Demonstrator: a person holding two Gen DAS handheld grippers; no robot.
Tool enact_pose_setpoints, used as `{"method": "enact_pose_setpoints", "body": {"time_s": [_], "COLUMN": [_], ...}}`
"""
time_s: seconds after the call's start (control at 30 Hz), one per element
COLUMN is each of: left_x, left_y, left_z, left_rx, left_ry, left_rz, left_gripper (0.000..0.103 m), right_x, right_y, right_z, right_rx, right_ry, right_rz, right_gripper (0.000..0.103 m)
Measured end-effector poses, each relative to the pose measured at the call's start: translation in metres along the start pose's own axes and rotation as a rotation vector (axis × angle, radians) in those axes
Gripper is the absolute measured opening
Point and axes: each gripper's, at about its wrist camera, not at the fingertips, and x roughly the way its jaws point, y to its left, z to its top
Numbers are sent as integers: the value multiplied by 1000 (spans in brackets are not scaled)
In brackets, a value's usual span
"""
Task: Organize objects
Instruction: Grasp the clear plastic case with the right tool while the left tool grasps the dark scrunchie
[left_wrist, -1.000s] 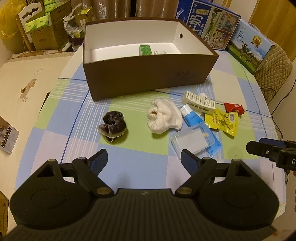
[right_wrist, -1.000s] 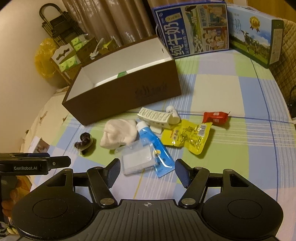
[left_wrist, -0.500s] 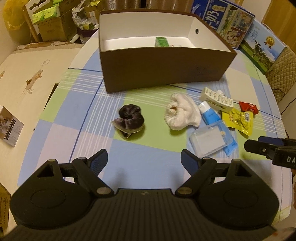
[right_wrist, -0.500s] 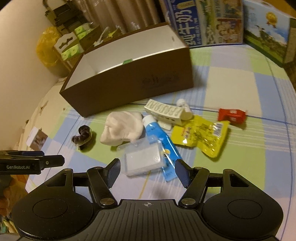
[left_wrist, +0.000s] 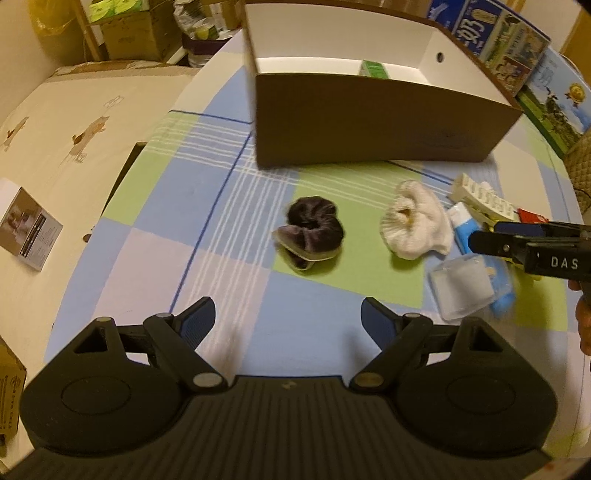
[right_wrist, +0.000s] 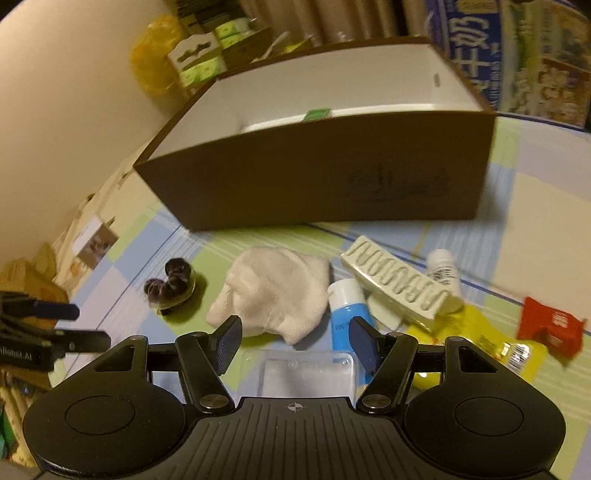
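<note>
A brown open box (left_wrist: 369, 122) (right_wrist: 325, 184) with a white inside stands at the back of the checked tablecloth, a green pack (left_wrist: 373, 69) inside it. In front lie a dark scrunchie (left_wrist: 310, 232) (right_wrist: 173, 282), a white sock (left_wrist: 415, 225) (right_wrist: 273, 293), a blue tube (right_wrist: 347, 317), a cream hair claw (right_wrist: 399, 286), a clear plastic case (left_wrist: 461, 288) (right_wrist: 306, 373), a yellow packet (right_wrist: 491, 347) and a red packet (right_wrist: 546, 326). My left gripper (left_wrist: 288, 319) is open, short of the scrunchie. My right gripper (right_wrist: 295, 341) is open, low over the clear case.
Milk cartons (left_wrist: 498, 40) (right_wrist: 517, 55) stand behind the box at the right. A bed with a small booklet (left_wrist: 29, 232) lies left of the table. Cardboard boxes (left_wrist: 129, 33) sit at the far left corner.
Both grippers moved forward and lower toward the table. The right one now hangs over the clear case and sock; the left one has shifted left, facing the scrunchie. Both stay open.
</note>
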Motion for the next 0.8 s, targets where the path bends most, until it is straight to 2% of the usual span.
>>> {"method": "enact_pose_setpoints", "body": {"time_s": [0.1, 0.2, 0.4, 0.63, 0.8], "left_x": [4, 8, 11, 15, 16], "left_y": [6, 9, 9, 5, 5], "left_z": [1, 2, 4, 4, 3], "left_rx": [-12, -20, -15, -2, -3], "left_ry": [8, 15, 15, 20, 9], "left_rz": [13, 21, 19, 4, 2], "left_gripper": [83, 83, 83, 83, 83], "right_x": [4, 5, -14, -12, 2], "right_y": [0, 2, 18, 49, 54], "right_z": [-5, -17, -47, -61, -60], "right_rx": [-42, -79, -120, -306, -302], "right_ry": [35, 91, 140, 163, 176], "right_rz": [30, 21, 66, -31, -88], "right_gripper": [62, 62, 62, 62, 62]}}
